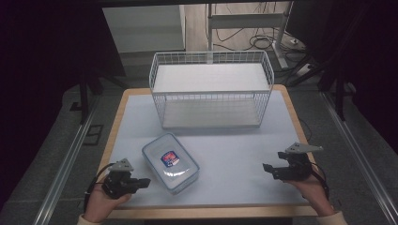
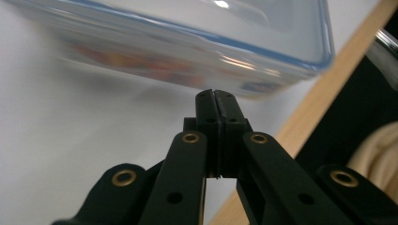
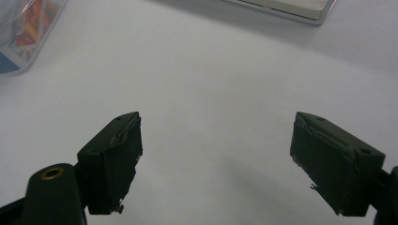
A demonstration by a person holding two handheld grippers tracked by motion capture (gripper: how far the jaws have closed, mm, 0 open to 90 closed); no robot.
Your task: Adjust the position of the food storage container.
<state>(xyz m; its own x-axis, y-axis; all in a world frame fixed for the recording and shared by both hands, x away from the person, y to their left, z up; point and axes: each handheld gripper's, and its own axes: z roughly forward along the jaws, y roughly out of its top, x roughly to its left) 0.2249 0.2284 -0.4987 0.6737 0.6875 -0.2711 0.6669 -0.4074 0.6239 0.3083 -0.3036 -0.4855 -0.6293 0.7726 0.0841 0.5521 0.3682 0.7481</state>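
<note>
Early stage: the box (image 1: 170,162) lies on the worktop (image 1: 234,154) before the basket (image 1: 211,89), ungrasped. Left gripper (image 1: 144,182) clenched empty beside it; right gripper (image 1: 266,168) released, well apart.

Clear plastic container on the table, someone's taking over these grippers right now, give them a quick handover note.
Left gripper: jaws shut with nothing between them, tips just short of the clear lidded container, at its near left side.
Right gripper: jaws open, empty, hovering over bare table at the right.
Container: lying flat at the table's front left, lid on, printed label on top. Apart from the white wire basket, which stands at the back with nothing visible in it.
Done: nothing lifted or moved into the basket.
Left: likely handle the container, perhaps into the basket.
</note>
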